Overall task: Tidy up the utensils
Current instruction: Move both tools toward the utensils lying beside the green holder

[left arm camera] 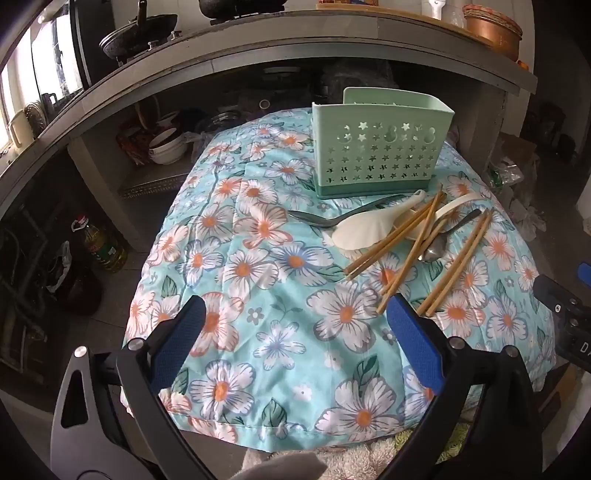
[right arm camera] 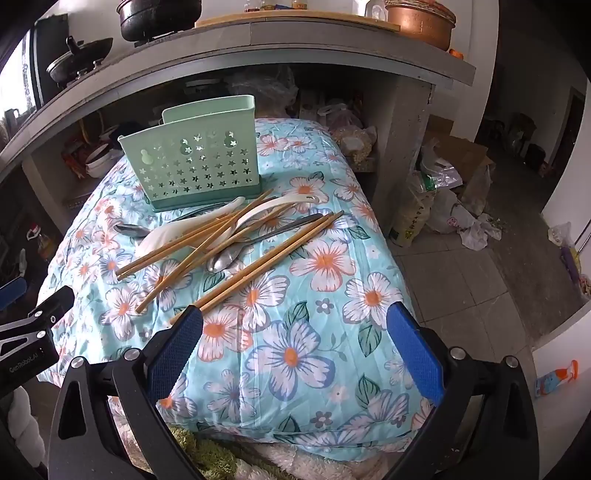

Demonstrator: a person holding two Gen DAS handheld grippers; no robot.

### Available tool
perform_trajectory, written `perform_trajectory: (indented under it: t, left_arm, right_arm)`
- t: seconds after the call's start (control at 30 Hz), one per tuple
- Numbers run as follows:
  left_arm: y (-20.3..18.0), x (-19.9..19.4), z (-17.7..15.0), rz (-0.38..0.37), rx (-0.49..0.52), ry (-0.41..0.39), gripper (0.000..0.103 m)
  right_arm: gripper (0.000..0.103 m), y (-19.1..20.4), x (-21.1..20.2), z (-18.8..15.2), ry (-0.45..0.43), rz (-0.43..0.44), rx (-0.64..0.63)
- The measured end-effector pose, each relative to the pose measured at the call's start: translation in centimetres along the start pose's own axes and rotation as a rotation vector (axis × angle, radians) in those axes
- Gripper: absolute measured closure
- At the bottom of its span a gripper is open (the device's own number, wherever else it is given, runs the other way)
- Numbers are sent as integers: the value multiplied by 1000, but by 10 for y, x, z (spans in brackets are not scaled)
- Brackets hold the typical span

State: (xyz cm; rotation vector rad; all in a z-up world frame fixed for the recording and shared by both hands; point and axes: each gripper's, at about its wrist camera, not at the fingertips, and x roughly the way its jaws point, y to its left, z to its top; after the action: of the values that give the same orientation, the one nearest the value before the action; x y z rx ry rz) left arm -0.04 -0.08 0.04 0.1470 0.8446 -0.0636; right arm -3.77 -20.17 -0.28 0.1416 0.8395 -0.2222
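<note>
The utensils lie in a loose heap on the far part of the flowered cloth (left arm camera: 258, 332), just in front of the mint-green caddy (left arm camera: 380, 147), which stands upright at the cloth's far edge with star-shaped holes through its front wall. In the heap, the wooden chopsticks (right arm camera: 207, 247) fan out across one another and over a white rice paddle (left arm camera: 364, 229) and a second white spoon (right arm camera: 280, 205), whose bowl is mostly covered by the sticks. A steel spoon (right arm camera: 223, 260) shows its bowl among the chopsticks, while another steel spoon (left arm camera: 314, 218) lies off to the side of the paddle, its handle running toward the caddy's base and partly hidden there; exactly how many metal pieces sit under the pile is hard to tell. The caddy's inside cannot be seen from either wrist view. The left gripper (left arm camera: 295, 332) hangs over bare cloth with its jaws spread wide and nothing between them, the nearest chopstick ends lying close by its blue pad. The right gripper (right arm camera: 295, 339) is likewise wide apart and empty, one pair of chopsticks ending beside its fingertip. Beyond the cloth runs a grey shelf (right arm camera: 332, 48) carrying dark pots (right arm camera: 159, 18) and a copper basin (right arm camera: 421, 22), with bowls (left arm camera: 168, 146) stacked in the shadow underneath. Bags (right arm camera: 443, 206) crowd the floor.
</note>
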Motion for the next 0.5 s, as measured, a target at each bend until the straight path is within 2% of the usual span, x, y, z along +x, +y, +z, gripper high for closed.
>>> perform_trajectory:
  t: [0.03, 0.1, 0.17, 0.23, 0.5]
  left_arm:
    - [-1, 0, 0, -3, -1, 0, 8]
    - [27, -3, 0, -47, -55, -8, 8]
    - [32, 1, -4, -26, -58, 3, 8]
    - [26, 2, -6, 26, -48, 7, 8]
    - [28, 7, -6, 50, -69, 31, 8]
  right_arm:
    - [6, 0, 0, 0, 1, -2, -1]
    - [6, -1, 0, 1, 2, -2, -2]
    - [6, -1, -1, 1, 2, -3, -1]
    - [6, -2, -1, 1, 4, -4, -1]
    - [6, -5, -2, 4, -3, -13, 1]
